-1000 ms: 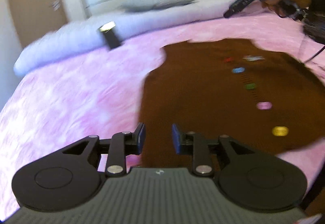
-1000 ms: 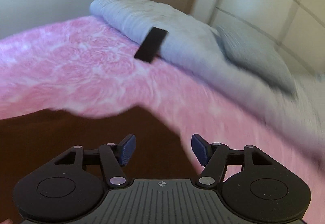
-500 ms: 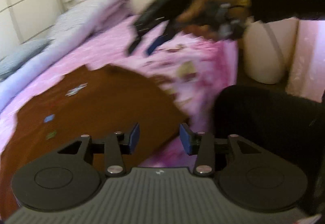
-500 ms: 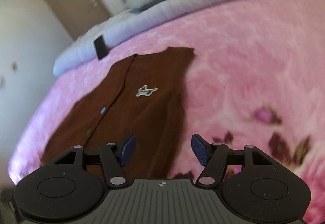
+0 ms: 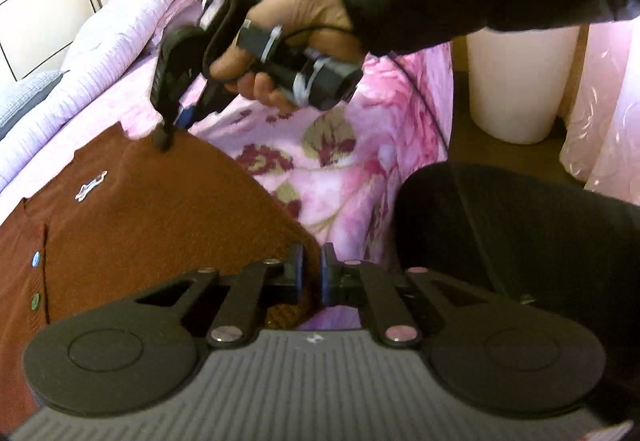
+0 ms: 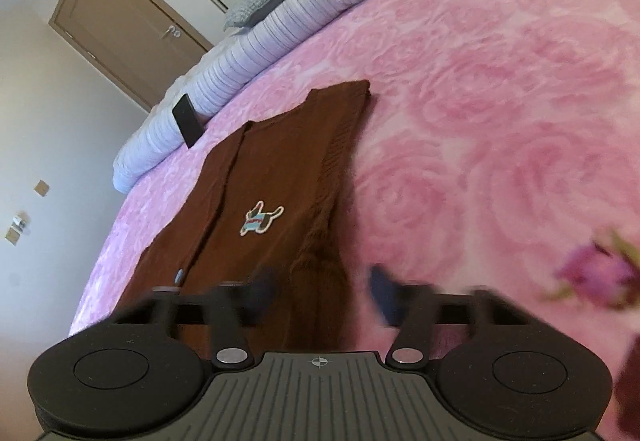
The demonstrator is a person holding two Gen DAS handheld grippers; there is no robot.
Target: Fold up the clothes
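My left gripper [image 5: 310, 273] is pinching its jaws nearly together on the near edge of the brown cardigan [image 5: 132, 217], while my right gripper [image 6: 320, 291] is holding its jaws wide, straddling the cardigan's side edge with its fingertips [image 5: 166, 137] pressing down near the far corner. The cardigan is lying flat on the pink floral blanket [image 6: 500, 113], its dog patch [image 6: 260, 219] facing up, with a black phone [image 6: 187, 119] leaning against the rolled lilac quilt [image 6: 256, 45] beyond it.

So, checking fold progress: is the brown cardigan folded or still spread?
Spread: the brown cardigan lies flat on the pink blanket, dog patch facing up.
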